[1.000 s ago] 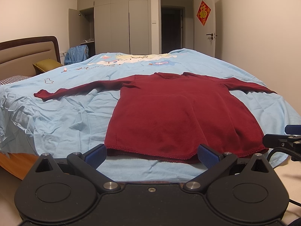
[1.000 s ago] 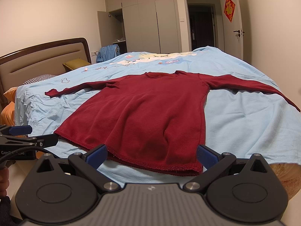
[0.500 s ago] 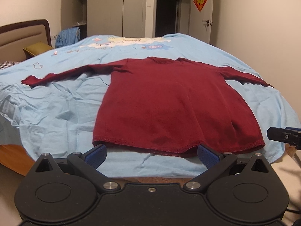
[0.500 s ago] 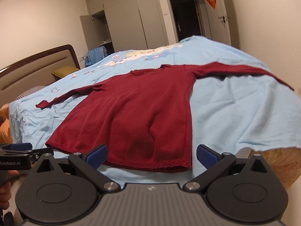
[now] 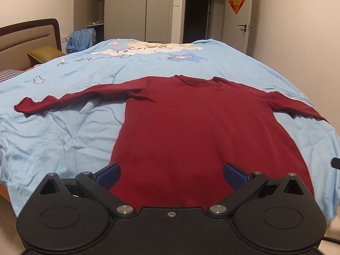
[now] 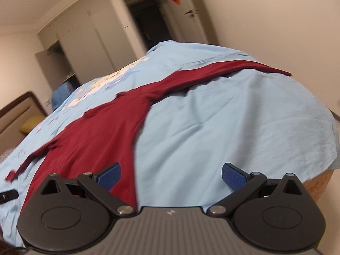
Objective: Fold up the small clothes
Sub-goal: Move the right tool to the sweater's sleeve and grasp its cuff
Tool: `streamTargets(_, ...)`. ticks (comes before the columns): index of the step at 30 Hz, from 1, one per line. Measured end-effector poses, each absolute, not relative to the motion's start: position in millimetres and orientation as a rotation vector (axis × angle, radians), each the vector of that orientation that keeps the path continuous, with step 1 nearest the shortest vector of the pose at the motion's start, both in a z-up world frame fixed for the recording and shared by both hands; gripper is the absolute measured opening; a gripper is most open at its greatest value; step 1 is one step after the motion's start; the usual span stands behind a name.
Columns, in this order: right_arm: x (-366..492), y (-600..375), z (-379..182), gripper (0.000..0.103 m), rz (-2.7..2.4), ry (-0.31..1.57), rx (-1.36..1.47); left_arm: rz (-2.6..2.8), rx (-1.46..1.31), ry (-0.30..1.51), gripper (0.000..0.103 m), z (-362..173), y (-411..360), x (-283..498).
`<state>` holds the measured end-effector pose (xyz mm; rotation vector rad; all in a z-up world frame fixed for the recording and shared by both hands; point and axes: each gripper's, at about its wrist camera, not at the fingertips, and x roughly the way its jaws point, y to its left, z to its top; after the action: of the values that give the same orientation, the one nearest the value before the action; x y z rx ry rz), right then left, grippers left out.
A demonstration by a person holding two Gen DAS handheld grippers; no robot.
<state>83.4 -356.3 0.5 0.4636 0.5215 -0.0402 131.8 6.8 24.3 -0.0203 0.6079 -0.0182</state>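
Left wrist view: our left gripper [image 5: 171, 175] gaped wide, empty, over the dark red long-sleeved knit top [image 5: 191, 127].
Our right gripper [image 6: 171, 175] gaped empty too, straddling the top's side edge over the light blue bedsheet [image 6: 233, 127].

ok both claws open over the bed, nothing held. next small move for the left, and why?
Probably ease the left claw down onto the hem of the maroon long-sleeved top and close. The top lies flat on the light blue bedsheet, sleeves spread, and the open jaws already straddle its near edge. The right claw sits mostly over bare sheet, beside the top's edge.
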Motion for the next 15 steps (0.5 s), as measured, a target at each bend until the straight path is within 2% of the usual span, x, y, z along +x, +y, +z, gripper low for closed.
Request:
streamTargets(7,122,-417,1,0.103,-0.155,0.448,0.585,0.019,0.038,0.631,0.102,20,-8,188)
streamTargets(15,180,-478,9,0.103,-0.255,0.393,0.595,0.051,0.016,0.669,0.102,6,-18,233)
